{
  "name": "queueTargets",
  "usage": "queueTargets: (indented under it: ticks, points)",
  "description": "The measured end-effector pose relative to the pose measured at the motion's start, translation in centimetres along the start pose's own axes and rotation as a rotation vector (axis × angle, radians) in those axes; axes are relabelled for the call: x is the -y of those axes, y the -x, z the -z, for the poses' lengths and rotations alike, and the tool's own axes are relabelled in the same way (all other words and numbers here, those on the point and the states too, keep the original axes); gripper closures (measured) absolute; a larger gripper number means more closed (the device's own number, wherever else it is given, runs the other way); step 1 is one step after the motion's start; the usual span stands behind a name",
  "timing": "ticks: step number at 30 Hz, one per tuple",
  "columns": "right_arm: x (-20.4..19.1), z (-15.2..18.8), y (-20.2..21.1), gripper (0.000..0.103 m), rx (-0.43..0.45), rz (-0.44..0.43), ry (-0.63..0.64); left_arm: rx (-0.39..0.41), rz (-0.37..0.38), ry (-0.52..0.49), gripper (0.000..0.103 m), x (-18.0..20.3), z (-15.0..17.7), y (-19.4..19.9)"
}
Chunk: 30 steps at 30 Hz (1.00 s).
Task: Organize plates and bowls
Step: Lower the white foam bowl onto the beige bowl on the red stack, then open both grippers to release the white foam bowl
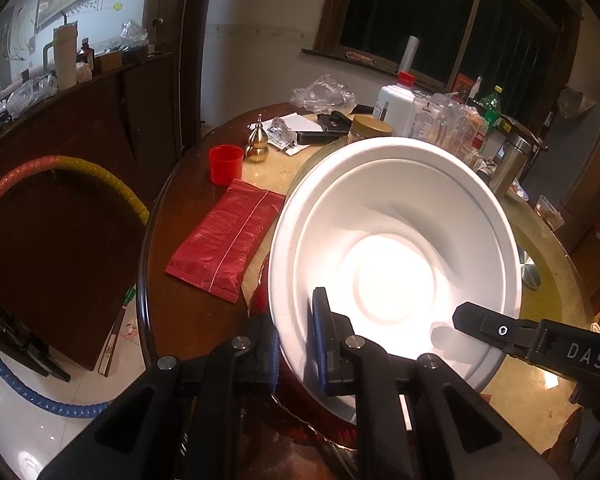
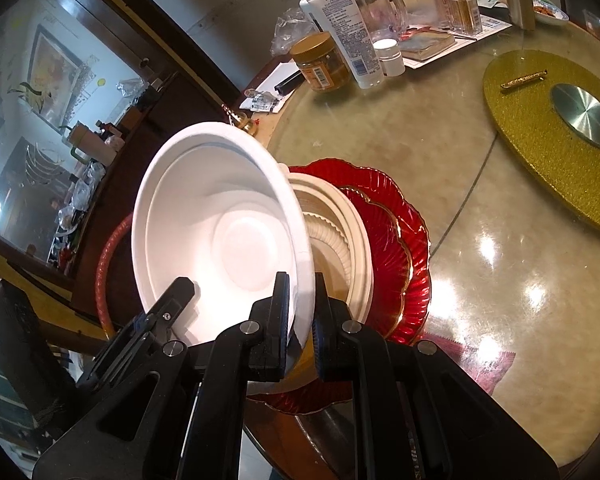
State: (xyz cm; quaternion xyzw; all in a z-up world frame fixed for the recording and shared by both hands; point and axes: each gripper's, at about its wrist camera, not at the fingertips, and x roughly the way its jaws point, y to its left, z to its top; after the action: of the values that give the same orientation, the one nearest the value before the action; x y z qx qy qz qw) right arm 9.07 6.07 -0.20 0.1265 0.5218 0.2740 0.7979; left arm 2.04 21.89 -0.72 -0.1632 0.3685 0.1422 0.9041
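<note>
A large white bowl [image 1: 396, 248] is held tilted above the table, pinched at its rim by both grippers. My left gripper [image 1: 296, 340] is shut on its near left rim. My right gripper [image 2: 302, 312] is shut on the bowl [image 2: 220, 232] at its near right rim; it also shows in the left wrist view [image 1: 512, 334]. Under the bowl a cream dish [image 2: 352, 248] sits on stacked red glass plates [image 2: 400, 248] at the table's near edge.
A red packet [image 1: 224, 240], red cup [image 1: 225, 164] and brass gourd [image 1: 258, 140] lie on the left. Jars, bottles and bags [image 2: 340, 40] crowd the back of the table. A gold turntable [image 2: 552, 136] lies at the right. A hoop [image 1: 60, 168] leans on the cabinet.
</note>
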Motion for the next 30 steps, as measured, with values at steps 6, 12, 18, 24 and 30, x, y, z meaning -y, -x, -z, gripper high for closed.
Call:
queueTargets:
  ticks: [6,12,18,24,30]
  points:
    - [-0.2,0.0,0.3,0.092,0.008,0.0,-0.001,0.002,-0.003,0.0,0.088,0.1,0.0,-0.2]
    - [-0.3,-0.3,1.0,0.091,0.032,-0.011,0.002,0.004,-0.016,0.005,0.087,0.0,-0.1,-0.2]
    - [-0.3,-0.5,1.8,0.091,0.054,-0.016,0.002,0.009,-0.017,0.018,0.087,-0.2,-0.3,-0.1]
    - [0.0,-0.6,2.2,0.091,0.069,-0.013,-0.003,0.006,-0.014,0.019,0.062,-0.1,-0.6,0.0]
    - [0.8,-0.8,2.9,0.075,0.091,-0.037,-0.027,0.062,-0.021,0.015,0.039,0.2,-0.8,1.2]
